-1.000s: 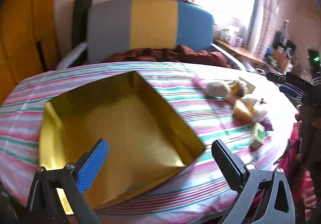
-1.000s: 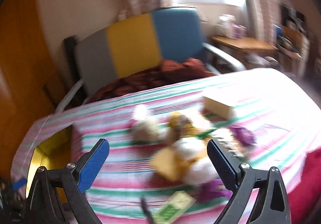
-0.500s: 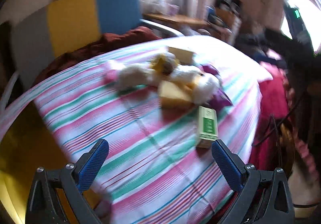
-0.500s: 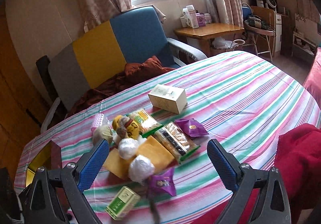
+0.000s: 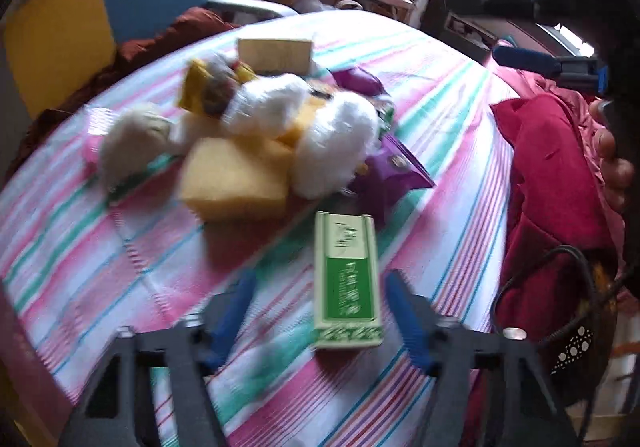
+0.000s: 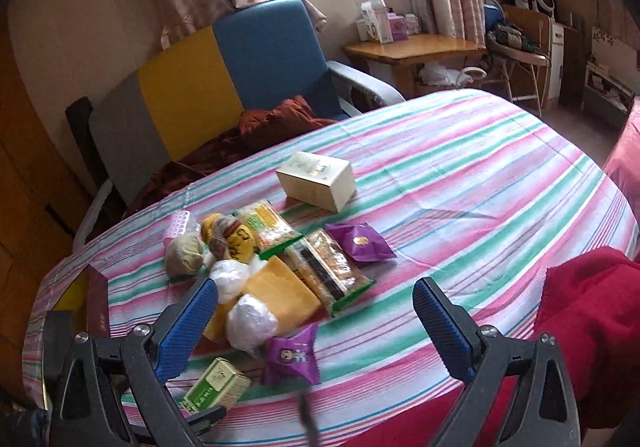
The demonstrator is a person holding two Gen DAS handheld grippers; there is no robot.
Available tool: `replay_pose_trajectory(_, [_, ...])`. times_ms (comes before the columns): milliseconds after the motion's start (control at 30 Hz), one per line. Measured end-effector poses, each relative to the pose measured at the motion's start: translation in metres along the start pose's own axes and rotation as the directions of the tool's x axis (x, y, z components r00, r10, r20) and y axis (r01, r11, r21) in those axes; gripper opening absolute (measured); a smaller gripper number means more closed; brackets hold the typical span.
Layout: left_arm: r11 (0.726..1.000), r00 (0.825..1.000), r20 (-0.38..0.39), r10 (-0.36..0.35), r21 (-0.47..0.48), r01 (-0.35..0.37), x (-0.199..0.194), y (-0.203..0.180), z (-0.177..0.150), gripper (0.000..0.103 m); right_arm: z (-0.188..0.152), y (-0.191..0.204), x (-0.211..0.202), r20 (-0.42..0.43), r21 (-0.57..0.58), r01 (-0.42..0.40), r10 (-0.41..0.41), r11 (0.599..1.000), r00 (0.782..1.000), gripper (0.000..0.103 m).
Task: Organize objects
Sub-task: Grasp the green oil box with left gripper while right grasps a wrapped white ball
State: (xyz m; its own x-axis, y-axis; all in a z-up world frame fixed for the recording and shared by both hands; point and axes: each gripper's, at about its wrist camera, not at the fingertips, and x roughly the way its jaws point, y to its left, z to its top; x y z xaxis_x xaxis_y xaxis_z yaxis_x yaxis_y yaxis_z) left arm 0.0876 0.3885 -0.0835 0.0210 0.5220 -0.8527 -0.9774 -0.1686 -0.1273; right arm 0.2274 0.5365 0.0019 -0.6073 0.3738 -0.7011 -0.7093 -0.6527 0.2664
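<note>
Almost nothing looks sorted yet: the objects lie in one loose heap on the striped bench (image 6: 460,175), and the gold-lined box (image 6: 78,301) at the far left edge shows only a sliver of its inside, so I cannot tell whether anything is in it. The left tongs (image 5: 320,311) point steeply down at a small green carton (image 5: 346,279) lying flat at the near edge of the heap; their blue pads are closing with the carton between them, yet a gap shows on each side, so they do not grip it. The right tongs (image 6: 316,323) hang wide open above the near side of the heap, holding nothing. Behind the carton sit a yellow sponge (image 6: 280,293), two white wrapped balls (image 6: 252,321), two purple sachets (image 6: 292,357), two long snack packs (image 6: 324,271), a yellow soft toy (image 6: 230,237), a beige ball (image 6: 184,255), a pink ridged thing (image 6: 179,225) and, a little apart on the far side, a cream box (image 6: 316,181). By my judgement all of these remain to be put away, the carton likely first. The left view is smeared by motion, so the carton's print and the heap's edges are hard to read. A red cloth (image 6: 592,331) covers the near right, and a hand (image 5: 612,151) shows only partly at the right edge.
</note>
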Motion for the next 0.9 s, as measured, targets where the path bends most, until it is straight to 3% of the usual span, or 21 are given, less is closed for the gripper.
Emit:
replay_pose_trajectory(33, [1.000,1.000,-0.018,-0.015,-0.006,0.015,0.006,0.000,-0.001,0.036,0.000,-0.002,0.002,-0.013,0.007,0.000,0.000,1.000,1.000,0.100])
replay_pose_trajectory(67, [1.000,0.999,-0.025,-0.022,-0.017,0.022,0.009,0.000,-0.003,0.033,0.000,-0.003,0.004,-0.024,0.008,-0.001,0.001,1.000,1.000,0.100])
replay_pose_trajectory(167, [0.998,0.999,0.001,-0.040,-0.046,0.040,0.001,0.006,-0.009,0.033,-0.001,0.004,0.010,-0.059,-0.018,-0.012,0.011,1.000,0.998,0.100])
replay_pose_trajectory(433, [0.992,0.996,0.093,0.000,-0.128,0.012,-0.048,0.039,-0.034,0.033,-0.003,0.056,0.044,-0.185,-0.175,-0.076,0.043,0.982,0.982,0.100])
replay_pose_trajectory(567, [0.983,0.991,0.133,0.017,-0.181,0.007,-0.074,0.053,-0.049,0.033,-0.002,0.083,0.073,-0.255,-0.256,-0.079,0.011,0.963,0.967,0.085])
replay_pose_trajectory(667, [0.975,0.986,0.162,0.032,-0.220,0.004,-0.090,0.061,-0.058,0.033,-0.002,0.099,0.097,-0.318,-0.306,-0.079,-0.024,0.949,0.948,0.077])
replay_pose_trajectory(800, [0.964,0.979,0.194,0.059,-0.265,-0.006,-0.106,0.072,-0.068,0.033,0.001,0.106,0.116,-0.338,-0.333,-0.051,-0.069,0.942,0.939,0.071])
replay_pose_trajectory(900, [0.956,0.974,0.213,0.080,-0.292,-0.015,-0.117,0.078,-0.073,0.033,0.000,0.106,0.129,-0.375,-0.331,-0.058,-0.075,0.942,0.924,0.042])
